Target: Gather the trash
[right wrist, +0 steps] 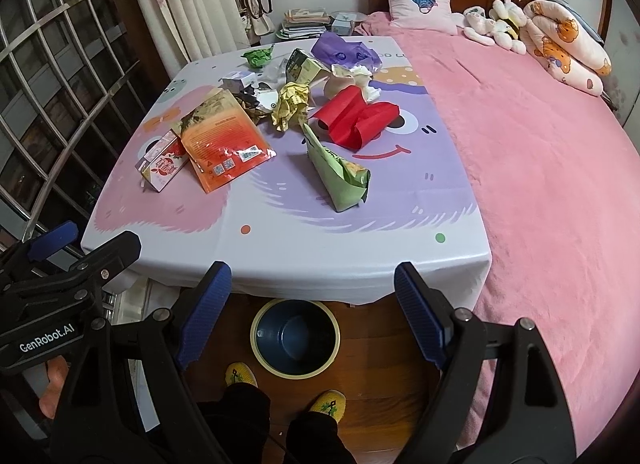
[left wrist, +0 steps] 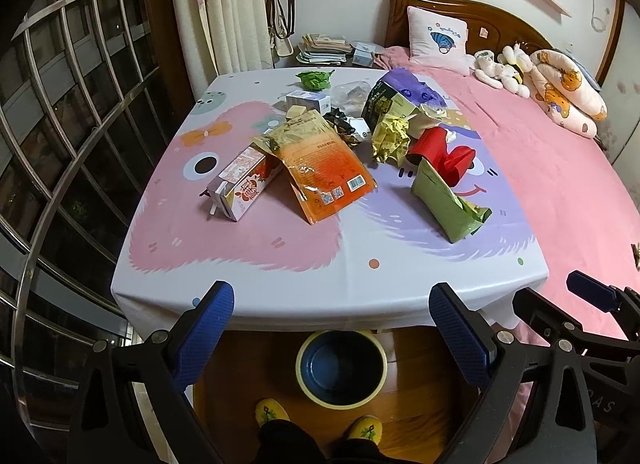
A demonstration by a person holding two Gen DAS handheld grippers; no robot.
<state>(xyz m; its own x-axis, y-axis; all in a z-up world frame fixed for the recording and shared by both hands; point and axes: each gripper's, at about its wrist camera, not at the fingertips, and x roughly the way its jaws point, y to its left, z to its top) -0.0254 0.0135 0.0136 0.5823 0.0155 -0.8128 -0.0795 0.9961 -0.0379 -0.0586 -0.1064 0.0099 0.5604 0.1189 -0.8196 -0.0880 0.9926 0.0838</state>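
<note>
While both grippers are held low at the near edge of the table (left wrist: 256, 288), nothing is gripped by either: the left gripper (left wrist: 332, 324) is seen with its 2 blue-padded fingers spread wide apart, and the right gripper (right wrist: 312, 304) is likewise seen with its jaws wide open and empty. The trash is scattered over the cartoon-printed tablecloth. A pink milk carton (left wrist: 240, 188) is laid on its side at the left, touched and partly overlapped by an orange foil pouch (left wrist: 320, 168). A green snack bag (left wrist: 448, 200) is laid nearer the right, with red folded paper (left wrist: 440, 152) just behind it. Crumpled yellow paper (left wrist: 390, 136) is found in the middle of the pile, with a purple bag (right wrist: 344, 50) and a green-and-black package (right wrist: 304, 64) further back. A crumpled green wad (left wrist: 315, 79) is set apart near the far edge, and a small white box (left wrist: 310, 100) is placed close to it. A blue bin (left wrist: 340, 370) with a yellow rim is stood on the wooden floor below the table's near edge, between the grippers. 2 yellow slippers (right wrist: 240, 374) are seen just in front of it. A pink bed (right wrist: 540, 144) is pressed against the table's right side.
</note>
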